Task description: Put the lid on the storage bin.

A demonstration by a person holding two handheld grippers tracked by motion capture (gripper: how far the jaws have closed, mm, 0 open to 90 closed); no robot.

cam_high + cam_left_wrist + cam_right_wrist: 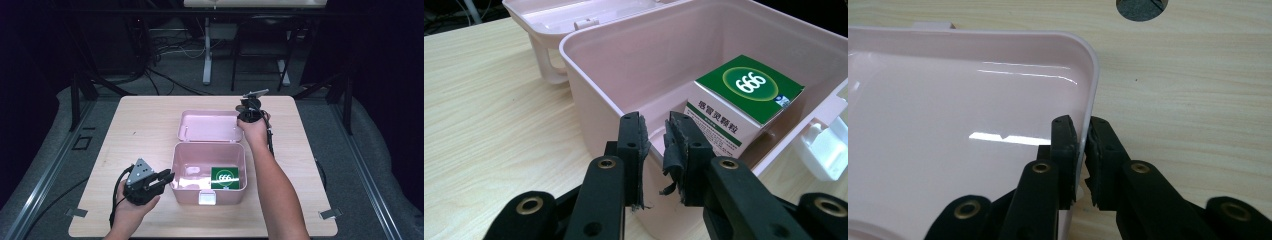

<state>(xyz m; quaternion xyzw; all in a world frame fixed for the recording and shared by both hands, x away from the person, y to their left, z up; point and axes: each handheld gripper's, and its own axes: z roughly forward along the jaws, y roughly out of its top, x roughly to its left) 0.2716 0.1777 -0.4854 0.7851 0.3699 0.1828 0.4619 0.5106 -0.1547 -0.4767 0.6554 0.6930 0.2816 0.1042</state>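
An open pink box (176, 167) stands mid-table, its lid (207, 126) lying flat behind it. A green-and-white carton marked 666 (225, 178) rests inside at the front right. My left gripper (169, 176) is at the box's left wall. In the left gripper view its jaws (655, 145) straddle the pink wall (589, 65) near a corner, closed on it, with the carton (744, 100) just beyond. My right gripper (244, 117) is at the lid's right edge. In the right gripper view its jaws (1082, 145) pinch the lid's rim (1093, 80).
A white latch (207, 198) sits on the box's front wall. The wooden table (135, 130) has bare room left and right of the box. A round cable hole (1140, 7) lies beyond the lid. Cables trail from both grippers.
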